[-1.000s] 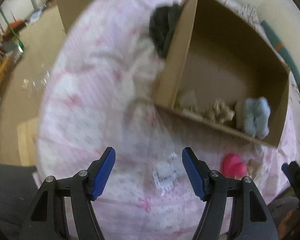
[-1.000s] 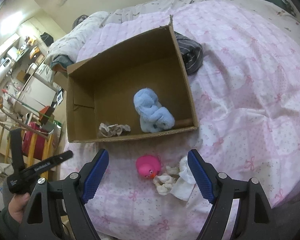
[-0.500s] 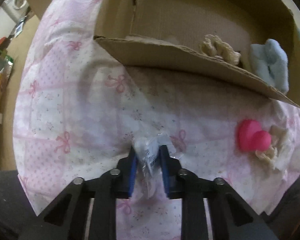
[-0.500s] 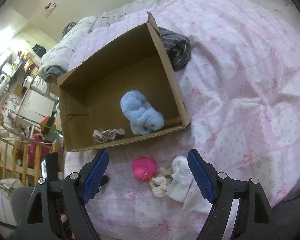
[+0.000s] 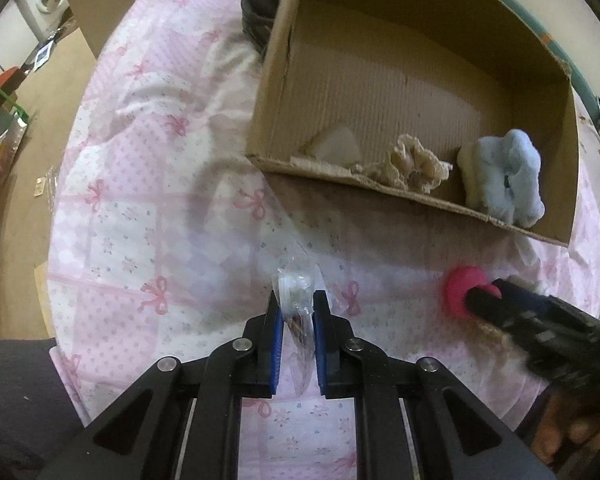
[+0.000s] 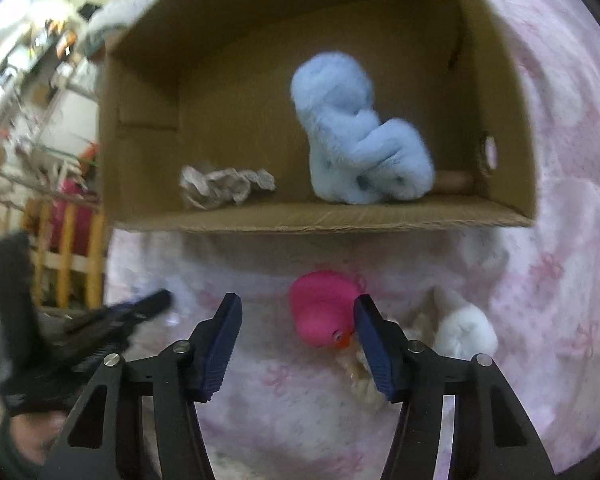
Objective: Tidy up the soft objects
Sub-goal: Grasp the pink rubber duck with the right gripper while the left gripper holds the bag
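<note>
Left of the cardboard box [image 5: 420, 92], on the pink bedspread [image 5: 140, 200], left tongs [image 5: 297, 312] pinch a clear plastic packet [image 5: 296, 292] upright. Right tongs [image 6: 298, 314] have just been closing, half-wide, not gripping; pink duck [image 6: 324, 308] lies just before the box's near wall, touching the right pad, off-centre rightward. Right hand is nearer. Blue plush [image 6: 356, 140] already inside the box.

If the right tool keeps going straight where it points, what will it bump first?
Probably the pink rubber duck. It sits just ahead of the right tool, partly between its open jaws and nearer its right one, on the pink bedspread. Depth is unclear.
</note>
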The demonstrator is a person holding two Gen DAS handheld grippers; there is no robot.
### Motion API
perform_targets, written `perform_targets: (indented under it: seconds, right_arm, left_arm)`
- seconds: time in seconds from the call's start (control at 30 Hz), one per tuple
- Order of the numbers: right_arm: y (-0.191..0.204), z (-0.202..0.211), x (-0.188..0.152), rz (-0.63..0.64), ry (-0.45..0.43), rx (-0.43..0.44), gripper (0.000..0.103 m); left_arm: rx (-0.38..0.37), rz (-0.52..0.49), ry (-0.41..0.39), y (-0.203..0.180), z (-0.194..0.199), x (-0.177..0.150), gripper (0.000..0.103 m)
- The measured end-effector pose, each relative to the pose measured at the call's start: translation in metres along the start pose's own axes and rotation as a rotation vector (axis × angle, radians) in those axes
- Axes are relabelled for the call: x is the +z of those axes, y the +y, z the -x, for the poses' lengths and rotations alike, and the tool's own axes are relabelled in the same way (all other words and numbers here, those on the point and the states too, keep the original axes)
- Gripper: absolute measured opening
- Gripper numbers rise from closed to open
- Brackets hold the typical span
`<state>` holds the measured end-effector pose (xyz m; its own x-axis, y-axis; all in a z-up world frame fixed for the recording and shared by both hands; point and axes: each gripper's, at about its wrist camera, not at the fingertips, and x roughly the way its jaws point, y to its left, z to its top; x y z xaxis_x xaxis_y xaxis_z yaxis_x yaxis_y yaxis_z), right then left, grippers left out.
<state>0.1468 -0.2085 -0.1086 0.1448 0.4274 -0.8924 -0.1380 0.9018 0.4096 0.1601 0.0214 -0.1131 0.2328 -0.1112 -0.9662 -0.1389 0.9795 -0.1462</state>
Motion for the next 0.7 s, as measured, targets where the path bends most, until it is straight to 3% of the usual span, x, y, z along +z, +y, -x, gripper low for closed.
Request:
perform_targets:
  seconds: [0.07,0.13,0.17,0.23,0.4,0.7]
  right_arm:
    - [0.010,-0.012,-0.001,0.062,0.018,-0.073,0.061]
    - [0.022,-0.021,-0.005,0.149,0.023,-0.169,0.048]
    - [0.027,-0.023,-0.006,0.186,0.022,-0.208,0.036]
    - [0.033,-0.024,-0.008,0.228,0.007,-0.233,0.032]
    - [0.040,-0.009,-0.014,0.232,-0.030,-0.144,0.030]
    - [0.024,0.018,-0.021,0.189,-0.072,-0.035,0.029]
  left_arm:
    - [0.006,-0.004,-0.009,-0.006,0.004,-0.001,0.012]
    - [0.010,-0.006,-0.013,-0.005,0.004,0.000,0.012]
    - [0.009,-0.007,-0.011,-0.002,0.004,0.000,0.012]
    - [0.016,-0.011,-0.012,0.000,0.005,0.001,0.012]
    - [0.045,-0.019,-0.030,-0.014,0.004,-0.011,0.012]
    - [0.078,-0.014,-0.070,-0.004,0.016,-0.021,0.012]
